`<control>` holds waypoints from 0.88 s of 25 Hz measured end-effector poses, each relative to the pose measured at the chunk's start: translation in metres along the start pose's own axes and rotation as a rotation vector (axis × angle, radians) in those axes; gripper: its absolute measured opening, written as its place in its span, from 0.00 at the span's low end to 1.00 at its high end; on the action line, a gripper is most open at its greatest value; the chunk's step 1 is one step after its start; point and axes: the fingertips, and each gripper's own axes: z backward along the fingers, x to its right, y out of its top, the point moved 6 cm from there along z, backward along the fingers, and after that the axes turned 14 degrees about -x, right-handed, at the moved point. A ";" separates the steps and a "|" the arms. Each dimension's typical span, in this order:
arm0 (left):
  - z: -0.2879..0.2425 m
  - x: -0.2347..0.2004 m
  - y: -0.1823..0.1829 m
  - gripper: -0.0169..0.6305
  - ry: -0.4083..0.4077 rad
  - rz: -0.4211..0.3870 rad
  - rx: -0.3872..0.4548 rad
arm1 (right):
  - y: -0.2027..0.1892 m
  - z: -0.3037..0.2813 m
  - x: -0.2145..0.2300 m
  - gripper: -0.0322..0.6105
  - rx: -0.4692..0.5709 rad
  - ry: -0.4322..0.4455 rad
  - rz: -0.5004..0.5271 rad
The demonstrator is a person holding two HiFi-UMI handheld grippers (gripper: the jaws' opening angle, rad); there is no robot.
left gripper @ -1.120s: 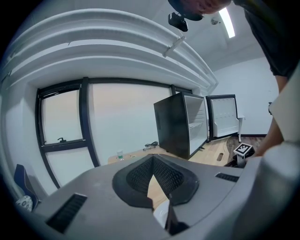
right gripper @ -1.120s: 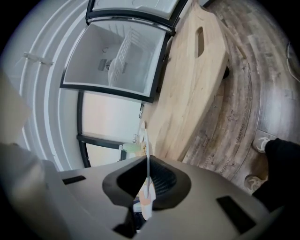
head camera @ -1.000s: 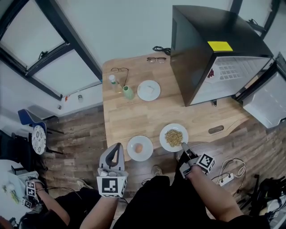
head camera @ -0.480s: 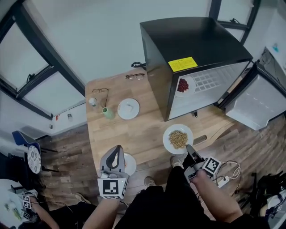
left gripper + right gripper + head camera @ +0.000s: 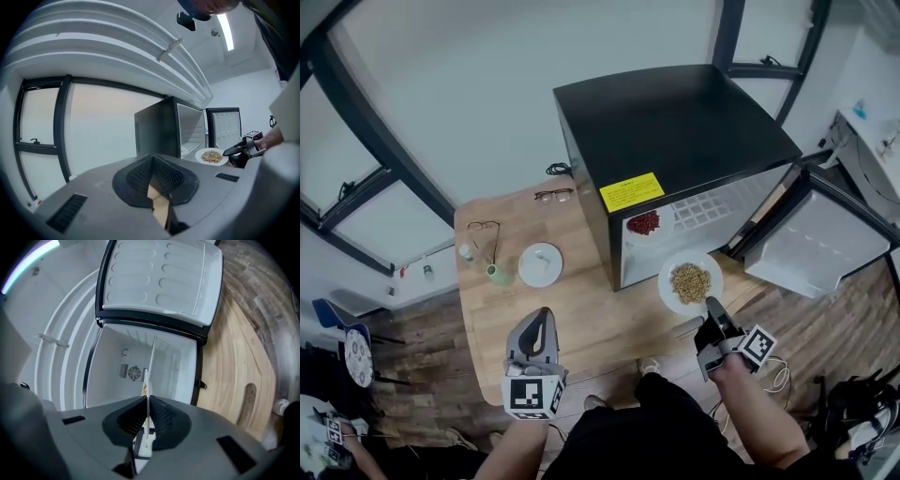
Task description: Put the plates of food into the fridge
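A white plate of grain hangs in front of the open black fridge, with my right gripper shut on its near rim. In the right gripper view the plate rim runs edge-on between the pads of the right gripper, facing the white fridge interior. A plate of red food sits on the fridge shelf. My left gripper hovers over the table's near edge, shut and empty. The left gripper view shows the grain plate beside the fridge.
The fridge door stands open to the right. On the wooden table are a white plate, a green cup, a small bottle and two pairs of glasses. A power strip lies on the floor.
My right gripper has lifted the grain plate off the table's near edge and carried it to the fridge opening. The egg plate has dropped out of sight near my left gripper.
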 end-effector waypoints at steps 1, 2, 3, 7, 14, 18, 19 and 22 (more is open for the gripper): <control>-0.005 0.001 0.003 0.03 0.001 0.001 0.001 | 0.010 -0.001 -0.001 0.10 0.011 0.002 0.000; -0.010 0.002 0.006 0.03 0.005 0.003 0.003 | 0.019 -0.003 -0.003 0.10 0.021 0.004 -0.001; -0.015 0.002 0.009 0.03 0.009 0.006 0.005 | 0.029 -0.005 -0.005 0.10 0.029 0.006 -0.001; -0.035 0.010 0.019 0.03 0.015 0.002 0.009 | 0.063 -0.013 -0.012 0.10 0.046 0.002 0.008; -0.057 0.020 0.035 0.03 0.045 0.001 0.017 | 0.108 -0.035 -0.018 0.10 0.051 -0.021 0.008; -0.065 0.025 0.040 0.03 0.071 0.001 0.019 | 0.132 -0.049 -0.017 0.10 0.043 -0.041 -0.006; -0.065 0.025 0.041 0.03 0.079 0.002 0.018 | 0.138 -0.053 -0.016 0.10 0.036 -0.047 -0.004; -0.065 0.023 0.041 0.03 0.116 0.010 0.012 | 0.150 -0.068 -0.016 0.10 0.007 -0.057 0.015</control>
